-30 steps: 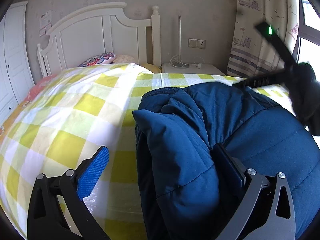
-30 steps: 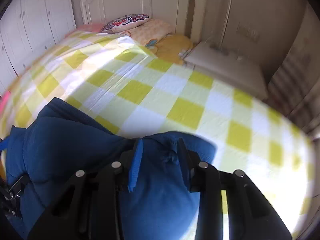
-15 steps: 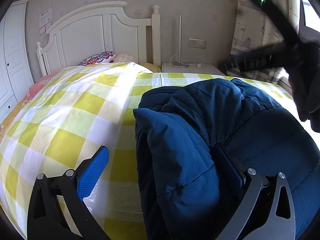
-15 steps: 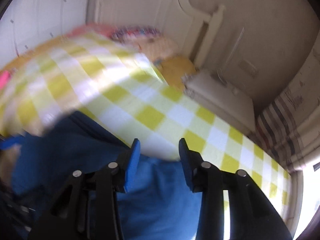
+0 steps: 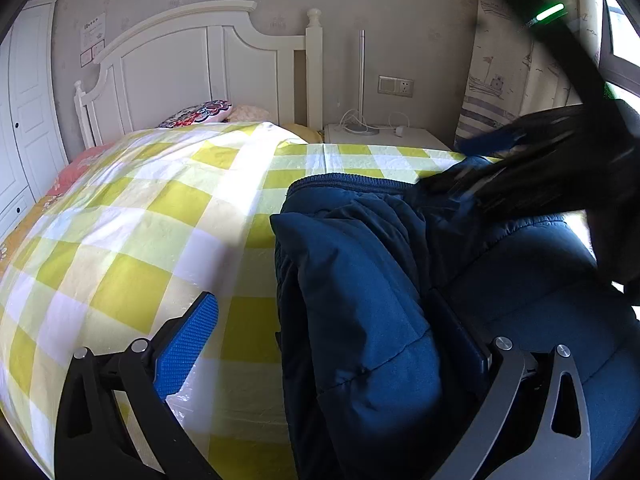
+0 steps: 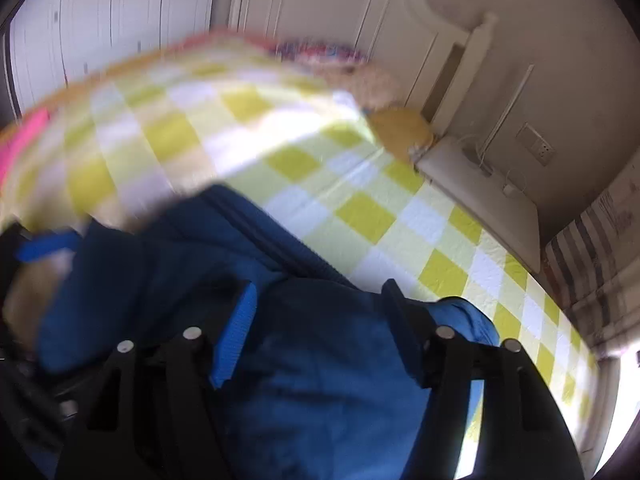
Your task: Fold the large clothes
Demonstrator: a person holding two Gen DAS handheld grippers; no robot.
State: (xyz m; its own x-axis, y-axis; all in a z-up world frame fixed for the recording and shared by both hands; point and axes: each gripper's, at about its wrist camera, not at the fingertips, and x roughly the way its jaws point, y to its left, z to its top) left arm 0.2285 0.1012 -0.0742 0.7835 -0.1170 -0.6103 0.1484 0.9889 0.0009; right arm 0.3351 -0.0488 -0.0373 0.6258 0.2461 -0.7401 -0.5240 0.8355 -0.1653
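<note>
A dark blue padded jacket [image 5: 384,280] lies bunched on a bed covered by a yellow and white checked sheet [image 5: 160,216]. My left gripper [image 5: 324,332] is open wide; a thick fold of the jacket lies between its fingers, the right finger pressed against the fabric. My right gripper [image 6: 320,316] is open above the jacket [image 6: 312,360], with fabric showing between its fingers. The right gripper shows as a dark blur at the upper right of the left wrist view [image 5: 560,168].
A white headboard [image 5: 192,68] and pillows [image 5: 200,112] stand at the far end. A white nightstand [image 5: 384,136] with cables sits beside the bed. Curtains [image 5: 520,80] hang at the right. White wardrobe doors [image 6: 100,32] line the left wall.
My right gripper has opened, letting go of the jacket fabric, rose and swung back down over the jacket. The left gripper has stayed still and open.
</note>
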